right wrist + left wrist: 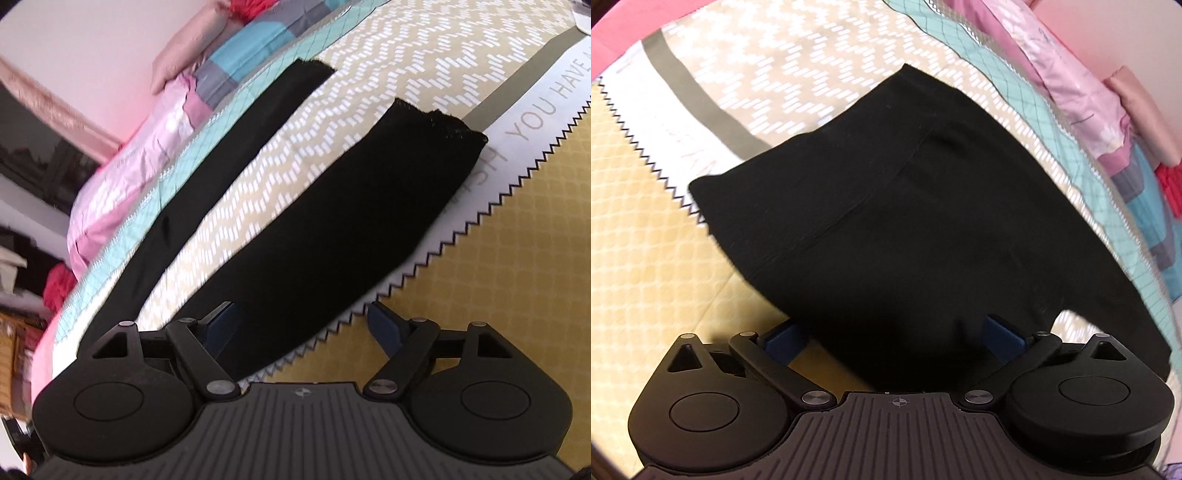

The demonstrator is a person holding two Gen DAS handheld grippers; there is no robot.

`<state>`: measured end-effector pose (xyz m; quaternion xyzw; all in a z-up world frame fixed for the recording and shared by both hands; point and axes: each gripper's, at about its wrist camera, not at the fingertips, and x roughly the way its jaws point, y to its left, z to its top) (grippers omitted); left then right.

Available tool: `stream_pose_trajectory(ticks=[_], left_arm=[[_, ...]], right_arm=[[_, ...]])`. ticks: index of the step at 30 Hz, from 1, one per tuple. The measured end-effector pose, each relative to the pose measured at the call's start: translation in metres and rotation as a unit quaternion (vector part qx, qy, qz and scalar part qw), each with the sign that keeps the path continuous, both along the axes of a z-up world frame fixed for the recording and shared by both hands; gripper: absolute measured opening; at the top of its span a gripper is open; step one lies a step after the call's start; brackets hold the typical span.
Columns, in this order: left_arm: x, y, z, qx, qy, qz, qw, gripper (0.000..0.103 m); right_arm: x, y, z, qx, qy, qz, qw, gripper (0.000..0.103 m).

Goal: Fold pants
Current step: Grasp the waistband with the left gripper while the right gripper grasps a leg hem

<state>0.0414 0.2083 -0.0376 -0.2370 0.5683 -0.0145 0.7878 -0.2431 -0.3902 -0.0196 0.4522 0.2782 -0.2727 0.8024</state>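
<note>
Black pants (908, 206) lie flat on a patterned bedspread (646, 258). In the left wrist view I see the waist end, with one leg running off to the lower right. My left gripper (894, 334) is open, its blue fingers (783, 334) on either side of the pants' near edge. In the right wrist view both legs (332, 236) stretch away, spread apart, their hems at the far end. My right gripper (301, 325) is open around the near part of the right-hand leg. Whether the fingers touch the cloth is not clear.
The bedspread (498, 277) has yellow, white zigzag and teal zones (173, 173). Pink and multicoloured bedding (1082, 92) is piled along the far side by a pink wall (92, 48). Furniture and clutter (14, 295) stand beyond the bed's left edge.
</note>
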Motion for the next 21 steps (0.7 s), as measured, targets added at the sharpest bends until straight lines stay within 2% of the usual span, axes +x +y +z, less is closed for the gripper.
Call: stream_pose_trajectory(ticks=[2, 4, 6, 9, 10, 13, 14, 15, 17, 21], left_arm=[[0.001, 0.004, -0.001, -0.016, -0.005, 0.006, 0.9998, 0.103], [0.002, 0.013, 0.0, -0.034, -0.006, 0.021, 0.9992, 0.103], [-0.001, 0.019, 0.001, -0.034, -0.005, 0.026, 0.9991, 0.103], [0.0, 0.024, 0.003, -0.028, -0.001, 0.023, 0.9993, 0.103], [0.001, 0.024, 0.003, -0.028, 0.002, 0.025, 0.9993, 0.103], [0.003, 0.026, -0.003, -0.038, 0.006, 0.041, 0.9984, 0.096], [0.005, 0.026, -0.005, -0.041, 0.008, 0.045, 0.9981, 0.091], [0.007, 0.026, -0.005, -0.041, 0.01, 0.047, 0.998, 0.086], [0.007, 0.023, -0.001, -0.045, 0.01, 0.049, 0.9977, 0.08], [0.014, 0.021, 0.01, -0.061, 0.0, 0.051, 0.9968, 0.078]], right_arm=[[-0.003, -0.004, -0.003, 0.018, -0.023, -0.033, 0.999, 0.08], [-0.008, -0.006, -0.007, 0.039, -0.039, -0.058, 0.997, 0.07], [-0.013, -0.011, -0.014, 0.078, -0.05, -0.066, 0.993, 0.049], [-0.011, -0.009, -0.022, 0.09, -0.048, -0.067, 0.993, 0.034], [-0.009, -0.008, -0.023, 0.087, -0.045, -0.07, 0.993, 0.033], [-0.001, -0.009, -0.025, 0.084, -0.043, -0.075, 0.993, 0.03], [0.001, -0.009, -0.025, 0.081, -0.035, -0.075, 0.993, 0.024], [0.005, -0.009, -0.023, 0.076, -0.02, -0.076, 0.994, 0.012], [0.009, -0.009, -0.017, 0.065, 0.002, -0.072, 0.995, 0.009], [0.02, -0.01, 0.001, 0.043, -0.002, -0.069, 0.997, 0.008]])
